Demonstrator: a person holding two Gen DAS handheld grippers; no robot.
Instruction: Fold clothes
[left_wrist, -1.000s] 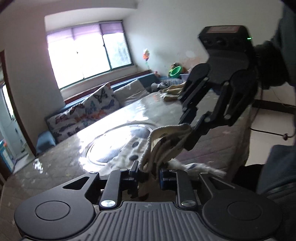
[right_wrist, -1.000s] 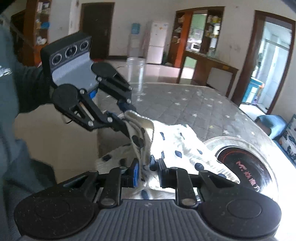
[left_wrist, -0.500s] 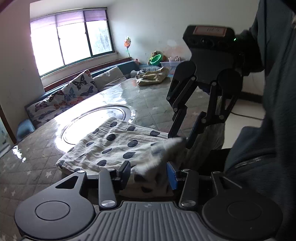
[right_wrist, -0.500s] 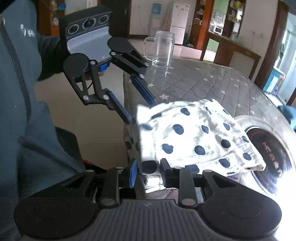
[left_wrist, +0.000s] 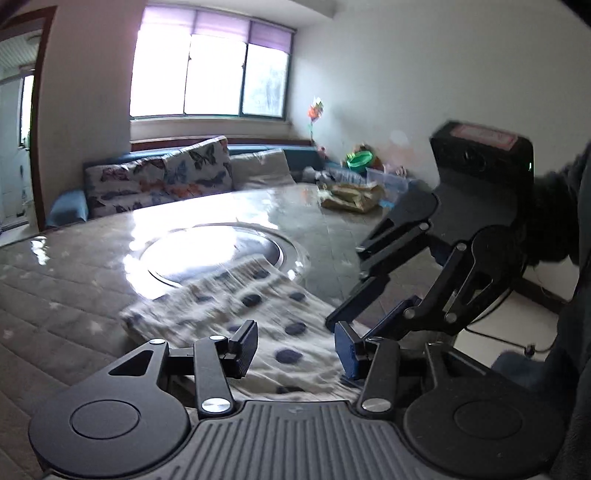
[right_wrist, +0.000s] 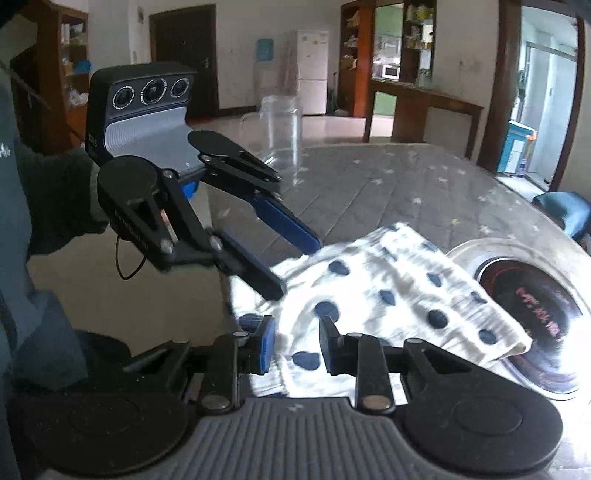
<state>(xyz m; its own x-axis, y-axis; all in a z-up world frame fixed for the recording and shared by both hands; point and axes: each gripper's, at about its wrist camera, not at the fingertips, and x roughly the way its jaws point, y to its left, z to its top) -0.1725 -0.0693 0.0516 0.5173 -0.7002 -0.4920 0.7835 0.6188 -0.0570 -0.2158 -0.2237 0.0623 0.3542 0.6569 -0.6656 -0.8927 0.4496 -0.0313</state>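
Here, the spotted cloth (left_wrist: 258, 317) lies folded on the grey starred table (left_wrist: 74, 280), at the centre of the left view, its far edge touching the round hob (left_wrist: 214, 254). The left gripper (left_wrist: 295, 345) stands spread over the cloth's near edge, pinching nothing. The right gripper (right_wrist: 297, 345) is likewise spread, with cloth lying between its fingers. A glass jar (right_wrist: 280, 129) stands upper centre in the right view, well apart from the cloth.
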